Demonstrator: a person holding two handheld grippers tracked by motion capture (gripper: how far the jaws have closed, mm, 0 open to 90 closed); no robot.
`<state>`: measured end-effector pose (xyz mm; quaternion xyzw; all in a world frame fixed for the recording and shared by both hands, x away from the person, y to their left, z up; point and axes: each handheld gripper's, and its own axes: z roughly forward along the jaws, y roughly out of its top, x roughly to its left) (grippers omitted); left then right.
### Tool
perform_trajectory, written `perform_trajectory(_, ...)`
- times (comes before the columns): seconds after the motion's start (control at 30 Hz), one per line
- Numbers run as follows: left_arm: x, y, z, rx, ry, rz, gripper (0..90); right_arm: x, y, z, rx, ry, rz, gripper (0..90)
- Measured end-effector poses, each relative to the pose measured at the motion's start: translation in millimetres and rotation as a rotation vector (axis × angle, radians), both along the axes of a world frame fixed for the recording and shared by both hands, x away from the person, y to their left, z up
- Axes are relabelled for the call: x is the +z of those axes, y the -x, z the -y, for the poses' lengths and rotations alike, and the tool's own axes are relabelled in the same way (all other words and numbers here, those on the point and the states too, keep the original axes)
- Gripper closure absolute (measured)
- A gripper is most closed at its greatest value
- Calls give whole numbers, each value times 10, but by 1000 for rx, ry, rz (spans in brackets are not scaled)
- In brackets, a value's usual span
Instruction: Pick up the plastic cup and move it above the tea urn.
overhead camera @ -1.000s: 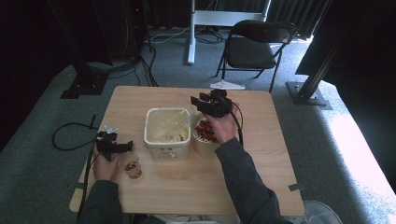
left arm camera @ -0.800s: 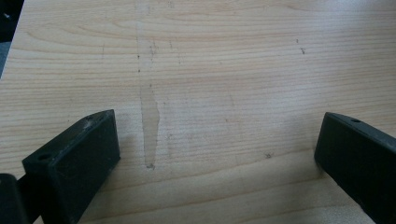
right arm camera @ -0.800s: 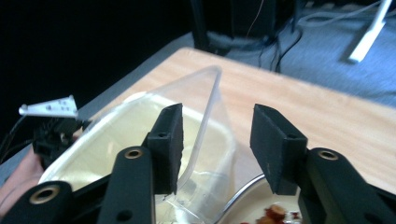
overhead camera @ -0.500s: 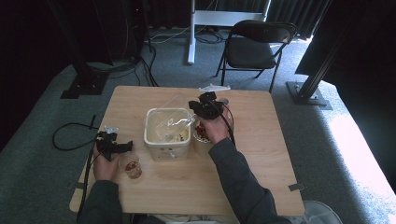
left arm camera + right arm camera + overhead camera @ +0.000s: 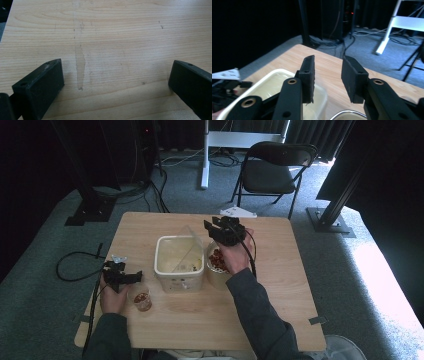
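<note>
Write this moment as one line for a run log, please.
right gripper: jaws just opened, nothing between, above white tub | left gripper: open, over table | small cup: beside left hand

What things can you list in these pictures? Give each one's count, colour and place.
table: 1, light wood, centre
tub: 1, cream, mid-table
clear sheet: 1, see-through, leaning in tub
bowl: 1, metal, red-brown bits inside, right of tub
cup: 1, clear, red bits inside, near left edge
chair: 1, black, behind table
left gripper: 1, black, by cup, jaws open
right gripper: 1, black, above bowl, jaws just opening, nothing between
</note>
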<state>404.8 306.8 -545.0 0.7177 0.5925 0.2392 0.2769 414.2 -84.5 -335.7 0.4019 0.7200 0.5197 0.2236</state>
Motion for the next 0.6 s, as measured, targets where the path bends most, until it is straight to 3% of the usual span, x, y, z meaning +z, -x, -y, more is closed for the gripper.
perform_trajectory(0.23, -1, 0, 0, 0, 0, 1, 5, -43, 32, 65, 22, 4, -25, 568)
perform_trajectory(0.5, 0, -13, 28, 36, 3, 1, 7, -282, 223, 301, 71, 58, -77, 541)
perform_trajectory(0.6, 28, -2, 25, 46, 4, -10, 62, -367, 310, 423, 69, 81, -79, 532)
